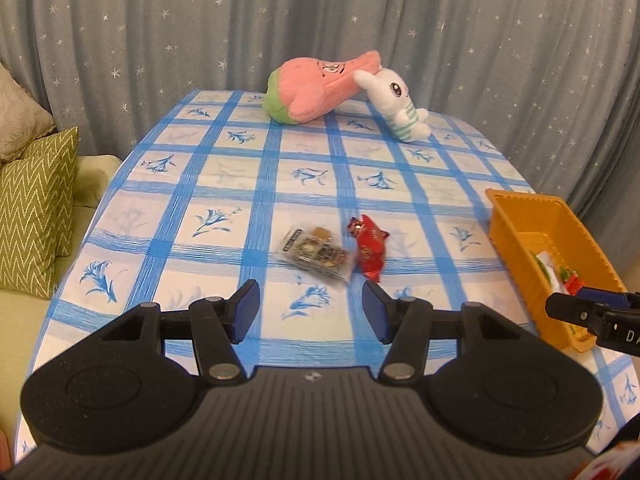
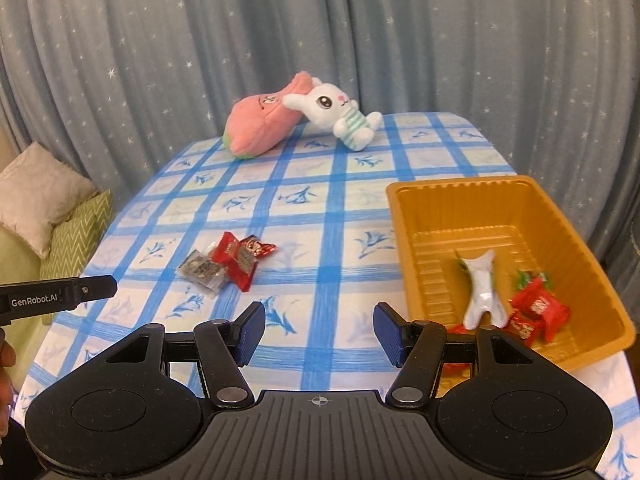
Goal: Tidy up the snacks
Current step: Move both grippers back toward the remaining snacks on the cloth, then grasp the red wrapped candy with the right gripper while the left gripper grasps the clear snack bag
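Note:
Two snacks lie side by side on the blue-checked tablecloth: a clear packet with a dark printed label and a red wrapped snack. My left gripper is open and empty, just short of them. An orange tray at the right holds a white packet and red snacks. My right gripper is open and empty, left of the tray's near corner.
A pink plush and a white rabbit plush lie at the table's far edge before a grey star curtain. Green and beige cushions sit on a sofa to the left.

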A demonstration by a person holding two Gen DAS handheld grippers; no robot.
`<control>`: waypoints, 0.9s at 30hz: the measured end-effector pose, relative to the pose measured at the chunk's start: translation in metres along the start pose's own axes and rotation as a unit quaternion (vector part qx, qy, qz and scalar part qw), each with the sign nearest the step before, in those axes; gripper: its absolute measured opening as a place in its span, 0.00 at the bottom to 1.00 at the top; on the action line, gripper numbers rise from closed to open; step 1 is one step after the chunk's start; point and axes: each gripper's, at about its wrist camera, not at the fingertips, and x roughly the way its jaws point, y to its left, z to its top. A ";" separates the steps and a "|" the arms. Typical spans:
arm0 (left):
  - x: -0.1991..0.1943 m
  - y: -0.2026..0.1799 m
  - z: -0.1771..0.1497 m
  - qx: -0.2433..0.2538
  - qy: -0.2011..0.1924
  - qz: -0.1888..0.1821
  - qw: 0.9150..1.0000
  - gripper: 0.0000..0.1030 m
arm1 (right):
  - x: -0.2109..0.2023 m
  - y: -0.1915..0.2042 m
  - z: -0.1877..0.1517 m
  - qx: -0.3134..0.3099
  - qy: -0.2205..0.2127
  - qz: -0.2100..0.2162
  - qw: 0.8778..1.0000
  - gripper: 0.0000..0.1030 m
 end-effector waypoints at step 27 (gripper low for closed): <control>0.108 0.042 0.018 0.013 0.036 -0.015 0.999 0.51 | 0.161 0.067 0.009 -0.103 0.033 0.066 0.992 0.58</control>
